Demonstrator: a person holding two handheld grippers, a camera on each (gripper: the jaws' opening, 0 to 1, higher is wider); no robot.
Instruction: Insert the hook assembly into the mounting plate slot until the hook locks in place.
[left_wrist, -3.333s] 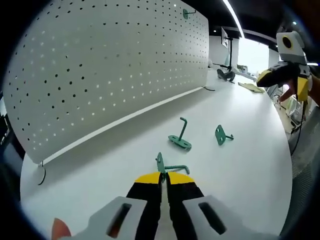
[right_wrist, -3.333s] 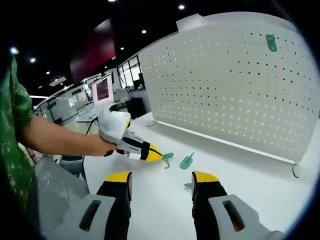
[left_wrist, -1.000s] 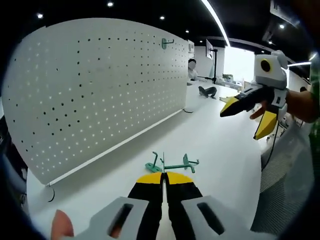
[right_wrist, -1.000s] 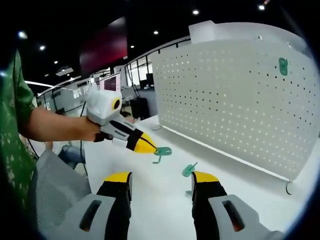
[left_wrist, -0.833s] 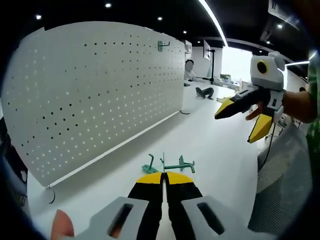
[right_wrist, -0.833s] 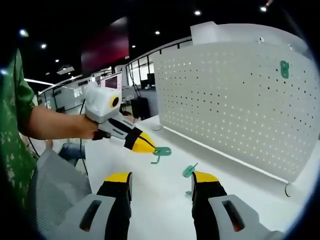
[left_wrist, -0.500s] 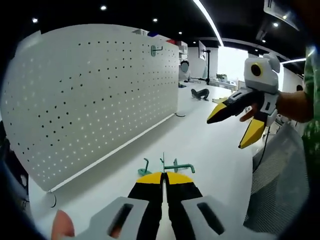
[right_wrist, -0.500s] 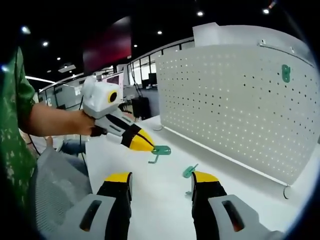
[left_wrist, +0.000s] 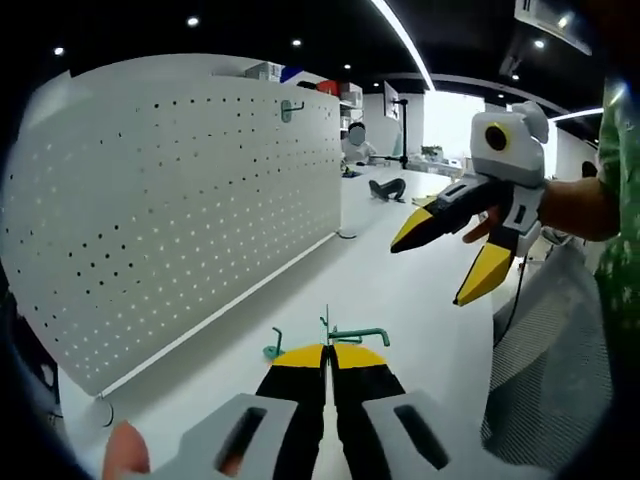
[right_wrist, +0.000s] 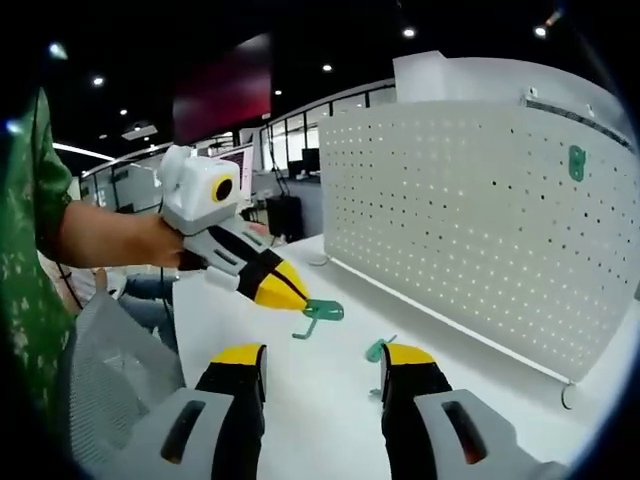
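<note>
The left tool (left_wrist: 327, 352) is pinching a green hook (left_wrist: 352, 336) above the white desk (left_wrist: 400, 290), jaws pressed together on its plate. In the right gripper view that hook (right_wrist: 320, 313) is hanging at the yellow tip, at 10 o'clock from the right tool (right_wrist: 322, 362), whose jaws are spread. A second hook (right_wrist: 376, 350) is lying on the desk. A third hook (right_wrist: 576, 162) is hanging on the pegboard (right_wrist: 480, 220).

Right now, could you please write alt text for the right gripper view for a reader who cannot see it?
The left hand-held gripper, held by a person's hand, is shut on a green hook above a white table. A white pegboard stands behind with another green hook mounted on it; the right hand-held gripper is open.
</note>
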